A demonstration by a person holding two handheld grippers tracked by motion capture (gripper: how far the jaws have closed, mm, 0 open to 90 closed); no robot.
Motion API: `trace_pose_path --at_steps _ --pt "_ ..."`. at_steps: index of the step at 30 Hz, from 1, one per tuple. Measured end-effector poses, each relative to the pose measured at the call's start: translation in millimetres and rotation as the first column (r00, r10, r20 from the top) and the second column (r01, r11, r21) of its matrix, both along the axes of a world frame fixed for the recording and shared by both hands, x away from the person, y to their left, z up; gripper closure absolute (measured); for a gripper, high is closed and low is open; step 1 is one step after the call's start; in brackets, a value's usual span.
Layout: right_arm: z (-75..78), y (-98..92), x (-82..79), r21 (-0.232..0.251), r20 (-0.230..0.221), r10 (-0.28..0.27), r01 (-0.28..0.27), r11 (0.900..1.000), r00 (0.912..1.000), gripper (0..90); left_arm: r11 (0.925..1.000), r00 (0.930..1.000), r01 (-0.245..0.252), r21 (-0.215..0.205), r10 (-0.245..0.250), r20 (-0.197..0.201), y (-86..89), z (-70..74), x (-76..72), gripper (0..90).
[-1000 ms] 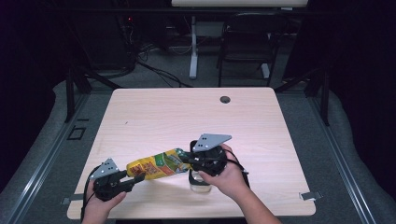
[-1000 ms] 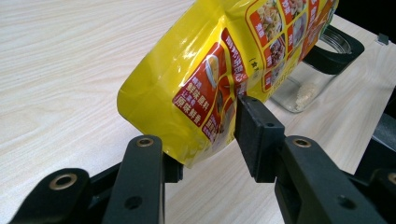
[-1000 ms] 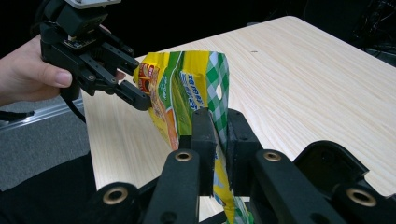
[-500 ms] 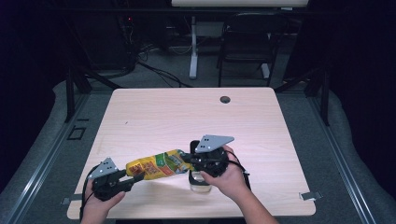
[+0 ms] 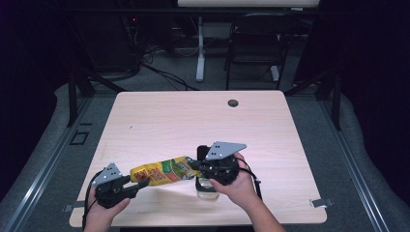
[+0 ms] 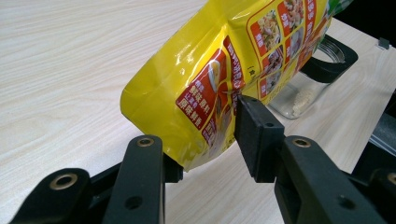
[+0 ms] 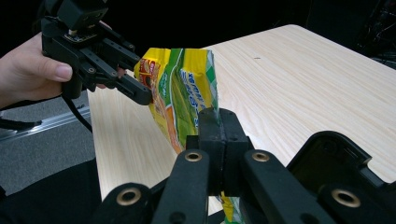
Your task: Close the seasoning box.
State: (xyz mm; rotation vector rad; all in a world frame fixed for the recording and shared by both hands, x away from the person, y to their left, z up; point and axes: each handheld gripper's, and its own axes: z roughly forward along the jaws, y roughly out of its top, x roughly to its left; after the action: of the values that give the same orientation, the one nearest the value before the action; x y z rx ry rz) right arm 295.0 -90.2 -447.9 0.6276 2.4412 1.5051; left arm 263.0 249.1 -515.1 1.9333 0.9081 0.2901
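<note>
High view: your left gripper [image 5: 140,183] grips the pouch [image 5: 162,171] base; right gripper [image 5: 193,165] clamps its top; tip contents into the jar [image 5: 207,189] next

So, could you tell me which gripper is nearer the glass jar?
Right. The right gripper pinches the pouch top directly above the jar; the left gripper holds the pouch's far end.

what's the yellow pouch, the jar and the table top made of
Yellow pouch: seemingly glossy plastic film, as it creases and shines. Jar: clear glass or hard plastic, since the pale powder inside shows through. Table top: light wood-grain surface, matte, likely laminate.
</note>
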Motion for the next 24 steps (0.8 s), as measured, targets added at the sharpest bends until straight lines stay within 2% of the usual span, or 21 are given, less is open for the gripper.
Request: trace_pose_path --at_steps 8,13,20,24 --pt "0.2 -2.1 -0.8 -0.008 0.004 0.012 -0.012 1.0 0.9999 90.0 1.0 1.0 -0.005 0.0 0.005 0.0 -1.4 3.3 -1.5 64.5" --pt "-1.3 -5.5 -0.9 0.012 0.001 0.002 -0.002 1.0 1.0 90.0 0.9999 0.9999 -0.011 0.004 0.011 0.0 -5.0 7.0 -1.8 64.4" --pt "-1.5 -9.8 -1.7 0.008 0.007 -0.013 0.013 1.0 0.9999 90.0 0.9999 1.0 0.009 0.006 -0.009 -0.004 -6.6 11.5 -3.2 64.6" --pt "-3.1 -11.2 -2.2 0.022 -0.001 -0.012 0.012 1.0 0.9999 90.0 1.0 0.9999 0.009 0.0 -0.009 -0.01 -6.7 13.9 -1.9 64.5"
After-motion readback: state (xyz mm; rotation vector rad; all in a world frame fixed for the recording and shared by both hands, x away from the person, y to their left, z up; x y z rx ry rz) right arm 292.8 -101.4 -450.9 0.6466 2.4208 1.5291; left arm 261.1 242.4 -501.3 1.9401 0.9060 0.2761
